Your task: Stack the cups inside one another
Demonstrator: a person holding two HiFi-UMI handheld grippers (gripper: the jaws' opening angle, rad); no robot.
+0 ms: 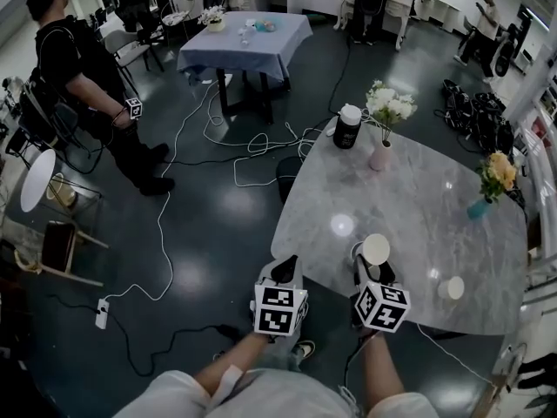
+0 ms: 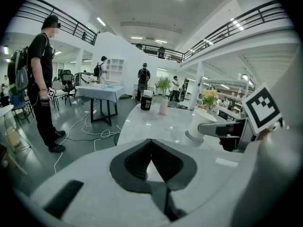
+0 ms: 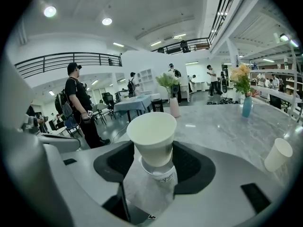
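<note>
A white paper cup (image 1: 376, 249) stands on the grey marble table (image 1: 418, 198) near its front edge, and a rolled rim shows at its foot. My right gripper (image 1: 374, 268) is shut on this cup (image 3: 151, 136), with one jaw on each side. In the left gripper view the same cup (image 2: 200, 124) has a right finger (image 2: 218, 128) against it. A second white cup (image 1: 451, 287) stands alone to the right (image 3: 278, 154). My left gripper (image 1: 284, 270) hangs over the table's near-left edge, shut and empty (image 2: 150, 143).
At the table's far side stand a black jar with a white lid (image 1: 348, 127) and a pink vase of white flowers (image 1: 380, 155). A teal vase of yellow flowers (image 1: 479, 205) is at the right. A person (image 1: 78, 77) stands on the floor to the left among cables (image 1: 252, 146).
</note>
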